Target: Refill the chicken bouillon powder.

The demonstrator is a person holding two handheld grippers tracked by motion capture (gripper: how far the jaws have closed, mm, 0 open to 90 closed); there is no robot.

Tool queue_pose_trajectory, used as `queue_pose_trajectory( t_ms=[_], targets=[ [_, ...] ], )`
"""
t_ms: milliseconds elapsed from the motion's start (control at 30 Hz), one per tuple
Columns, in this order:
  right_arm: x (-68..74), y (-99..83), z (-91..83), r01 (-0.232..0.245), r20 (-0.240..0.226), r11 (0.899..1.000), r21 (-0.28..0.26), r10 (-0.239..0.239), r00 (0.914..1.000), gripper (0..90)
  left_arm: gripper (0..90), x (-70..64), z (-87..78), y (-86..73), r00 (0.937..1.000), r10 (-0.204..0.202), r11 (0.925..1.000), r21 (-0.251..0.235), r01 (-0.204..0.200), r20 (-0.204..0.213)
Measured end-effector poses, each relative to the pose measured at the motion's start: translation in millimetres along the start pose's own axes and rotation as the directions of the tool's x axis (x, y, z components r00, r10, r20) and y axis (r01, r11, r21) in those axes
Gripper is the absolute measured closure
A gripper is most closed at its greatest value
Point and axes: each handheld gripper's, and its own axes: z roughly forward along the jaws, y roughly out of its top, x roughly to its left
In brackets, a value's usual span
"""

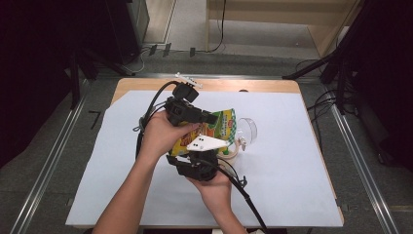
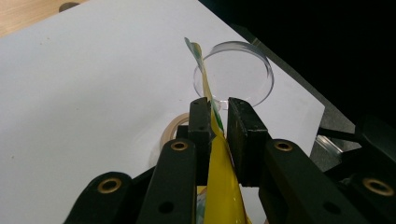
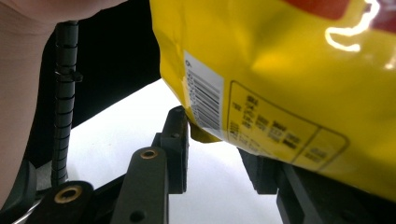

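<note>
A yellow snack bag [image 1: 221, 124] with a green-checked top hangs above the white sheet between both hands. My left gripper [image 1: 213, 118] is shut on the bag's edge; in the left gripper view the thin yellow bag [image 2: 219, 186] runs up between the closed jaws of the left gripper [image 2: 217, 109]. My right gripper [image 1: 204, 150], with its white three-cornered plate on top, sits just below the bag. In the right gripper view the barcode corner of the bag [image 3: 280, 84] dips between the spread jaws of the right gripper [image 3: 215, 140] and touches the left one.
A clear round dish [image 1: 247, 127] lies on the white sheet [image 1: 292, 170] just right of the bag, also seen beyond the left jaws as the dish [image 2: 233, 70]. A beige ring [image 1: 234, 148] lies next to it. A small white strip [image 1: 187, 79] rests at the table's far edge.
</note>
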Motion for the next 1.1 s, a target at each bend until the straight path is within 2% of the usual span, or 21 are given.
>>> queue_pose_trajectory(
  t_ms=[533,800,967,1100],
  targets=[
    [1.0,0.2,0.0,-0.01,-0.003,1.0,-0.004,0.01,0.9999,65.6,80.4,-1.3,0.2,0.0,1.0,0.0,1.0,0.001,0.0,-0.005],
    [0.3,0.4,1.0,-0.035,-0.011,0.999,-0.013,0.035,0.9993,65.6,80.8,-5.3,-0.4,0.5,0.9995,0.019,0.9998,0.006,-0.019,-0.027],
    [-0.2,-0.4,2.7,-0.03,-0.008,0.999,-0.015,0.03,0.9995,65.8,81.2,-5.7,-1.4,0.2,0.9997,0.011,0.9999,0.002,-0.011,-0.021],
    [-1.1,-0.2,2.5,-0.03,-0.01,0.999,-0.013,0.03,0.9995,66.3,81.5,-7.7,-2.6,0.3,0.9996,0.024,0.9997,0.0,-0.024,-0.018]
  ],
)
